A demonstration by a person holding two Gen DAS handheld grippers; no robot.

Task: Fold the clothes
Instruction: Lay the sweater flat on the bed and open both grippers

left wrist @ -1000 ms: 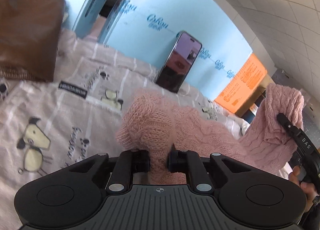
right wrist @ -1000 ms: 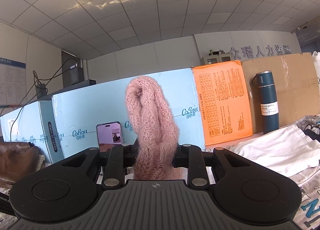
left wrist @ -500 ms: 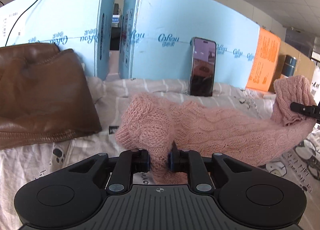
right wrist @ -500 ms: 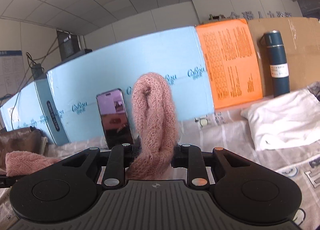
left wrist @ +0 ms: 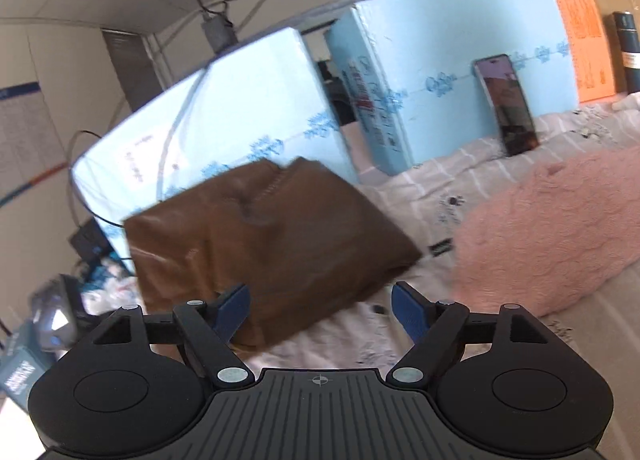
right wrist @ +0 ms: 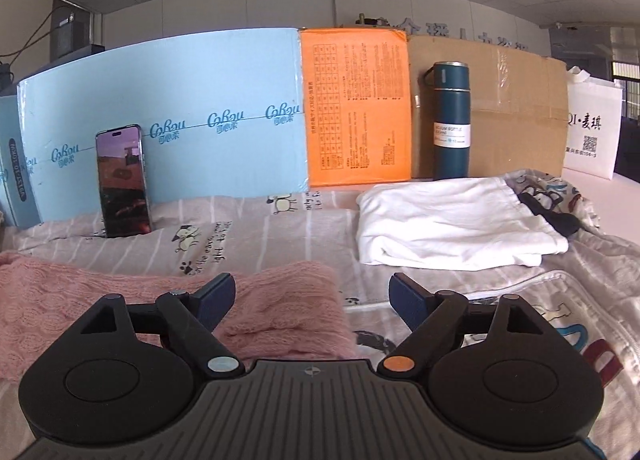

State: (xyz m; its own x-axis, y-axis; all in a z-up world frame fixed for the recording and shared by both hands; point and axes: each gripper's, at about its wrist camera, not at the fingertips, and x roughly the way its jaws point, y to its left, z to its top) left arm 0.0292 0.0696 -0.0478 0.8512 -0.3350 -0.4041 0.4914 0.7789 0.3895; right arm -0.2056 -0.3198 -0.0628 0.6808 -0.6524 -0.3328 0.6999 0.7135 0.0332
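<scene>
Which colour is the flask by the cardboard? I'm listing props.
Dark teal flask, clearest in the right wrist view.

My pink cable-knit sweater (right wrist: 120,300) lay on a bedsheet (right wrist: 260,236) of pale pinkish grey, striped white and printed with small cartoon dogs. The folded jacket (left wrist: 260,236) was glossy brown. A plain white garment (right wrist: 452,223) sat toward the bed's right side. Behind stood light blue boxes (right wrist: 200,99) with darker blue lettering, an orange box (right wrist: 356,107) and a dark teal flask (right wrist: 452,119). My claw pads (right wrist: 408,296) were blue on black.

I see the bed (right wrist: 248,232): pink sweater (right wrist: 280,308) left of the white garment (right wrist: 452,219), phone (right wrist: 123,179) behind.
</scene>
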